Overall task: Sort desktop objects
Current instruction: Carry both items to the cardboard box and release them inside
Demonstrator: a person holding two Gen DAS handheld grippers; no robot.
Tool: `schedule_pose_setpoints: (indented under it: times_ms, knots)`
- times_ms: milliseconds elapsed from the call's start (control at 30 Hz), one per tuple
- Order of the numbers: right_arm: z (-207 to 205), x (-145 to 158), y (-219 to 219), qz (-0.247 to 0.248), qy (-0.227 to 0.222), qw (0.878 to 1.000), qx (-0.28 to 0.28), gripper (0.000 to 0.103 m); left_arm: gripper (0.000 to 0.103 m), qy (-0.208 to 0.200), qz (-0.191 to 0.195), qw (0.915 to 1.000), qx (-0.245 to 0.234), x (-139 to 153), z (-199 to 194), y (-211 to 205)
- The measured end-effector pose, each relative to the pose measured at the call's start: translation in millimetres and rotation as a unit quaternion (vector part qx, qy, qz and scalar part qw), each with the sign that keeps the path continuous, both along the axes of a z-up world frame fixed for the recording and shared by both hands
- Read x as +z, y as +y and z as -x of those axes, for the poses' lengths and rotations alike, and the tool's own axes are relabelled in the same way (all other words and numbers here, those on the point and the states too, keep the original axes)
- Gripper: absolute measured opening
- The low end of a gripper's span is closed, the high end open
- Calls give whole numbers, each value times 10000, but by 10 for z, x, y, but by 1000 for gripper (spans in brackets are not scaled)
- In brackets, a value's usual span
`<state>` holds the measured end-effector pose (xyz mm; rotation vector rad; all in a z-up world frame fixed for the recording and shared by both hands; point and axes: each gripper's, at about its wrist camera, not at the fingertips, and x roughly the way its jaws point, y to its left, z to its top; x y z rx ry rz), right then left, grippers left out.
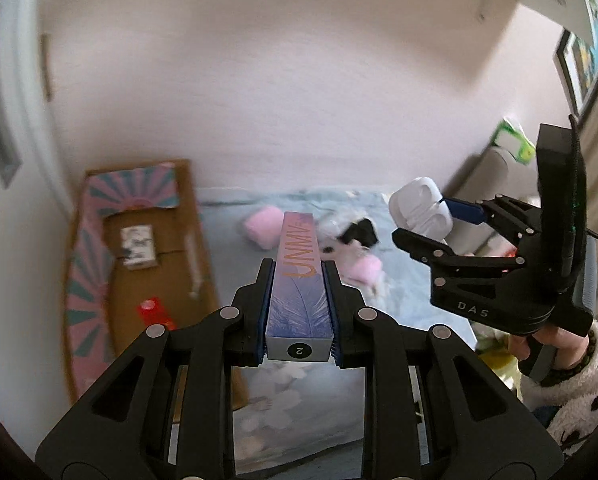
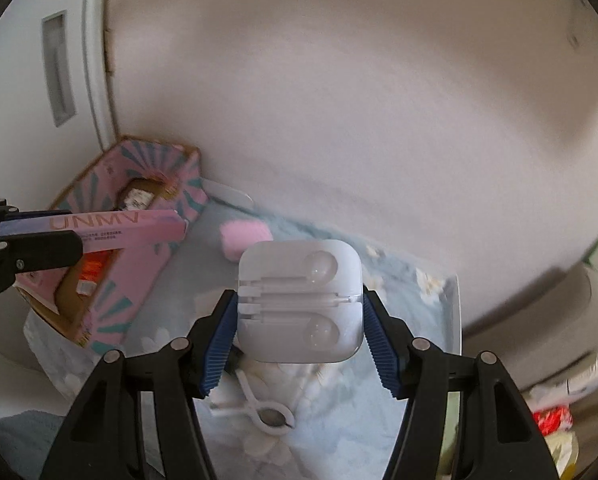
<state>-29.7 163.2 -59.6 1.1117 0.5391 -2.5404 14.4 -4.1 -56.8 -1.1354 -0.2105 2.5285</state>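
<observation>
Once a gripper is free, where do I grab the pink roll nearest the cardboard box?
Across its middle, from above: the pink roll lies on its side on the blue cloth with open cloth beside it; it looks soft, so close gently.

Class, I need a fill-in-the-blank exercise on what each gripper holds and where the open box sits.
1. The left gripper is shut on a long purple ____.
2. The right gripper is shut on a ____ earphone case.
3. The red item lies inside the ____ box.

Missing words: box; white; cardboard
</observation>
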Motion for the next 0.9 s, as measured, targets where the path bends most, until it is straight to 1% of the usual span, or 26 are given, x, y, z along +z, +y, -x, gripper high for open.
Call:
schedule_pose_setpoints:
  times_ms: [267, 433, 600, 733, 833, 900]
  knots:
    - [42, 169, -505, -18, 245, 9978, 624, 57, 20, 59, 58, 9982, 593, 53, -75, -474]
    - [115, 162, -823, 14, 211, 9946, 1014, 57, 20, 24, 194, 9954, 933, -17, -80, -701]
    - [246, 22, -1211, 132, -93, 9896, 1429, 57, 20, -160, 369, 9925, 1158, -232, -31, -879]
    - [415, -174, -1516, 376, -597, 9836, 1658, 57, 20, -482, 463, 9888, 1335, -550, 62, -985]
    - [542, -331, -1696, 404, -867, 9808, 1701, 57, 20, -698, 543, 9862, 1397, -767, 134, -1003]
    - [651, -450, -1802, 487, -1134, 9776, 1705, 57, 20, -859, 573, 9846, 1412, -914, 178, -993]
